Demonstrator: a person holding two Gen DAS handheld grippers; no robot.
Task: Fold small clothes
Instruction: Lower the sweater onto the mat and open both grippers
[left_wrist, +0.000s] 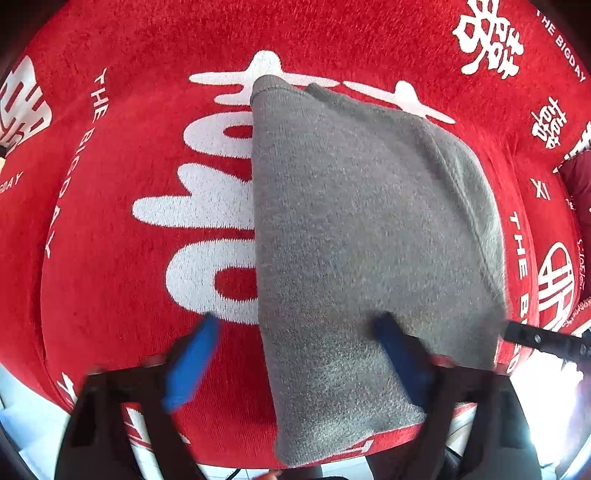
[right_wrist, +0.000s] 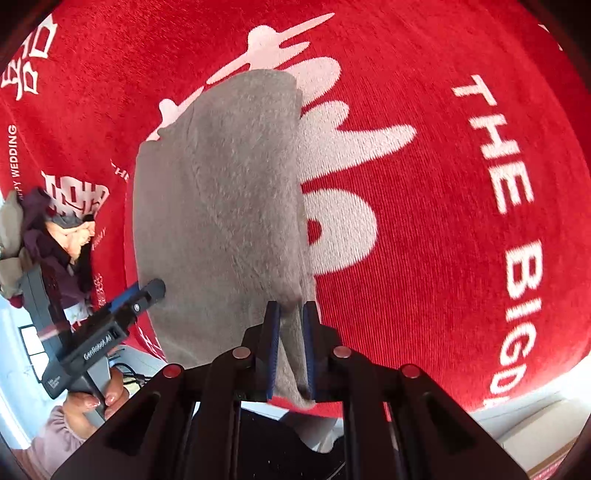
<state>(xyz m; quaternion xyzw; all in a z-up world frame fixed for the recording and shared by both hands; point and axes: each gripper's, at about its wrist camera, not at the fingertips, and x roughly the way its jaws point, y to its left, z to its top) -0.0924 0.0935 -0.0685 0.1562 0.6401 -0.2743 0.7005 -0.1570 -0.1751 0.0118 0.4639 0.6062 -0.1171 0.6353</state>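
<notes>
Gripping the grey garment (right_wrist: 221, 206) at lower centre, the right gripper (right_wrist: 291, 325) is clamped; the left gripper (left_wrist: 295, 354) stands wide apart over the red blanket (left_wrist: 110, 147).

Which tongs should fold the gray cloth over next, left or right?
Probably right. The right tongs are shut on the near edge of the gray cloth, while the left tongs are wide open and hold nothing.
</notes>
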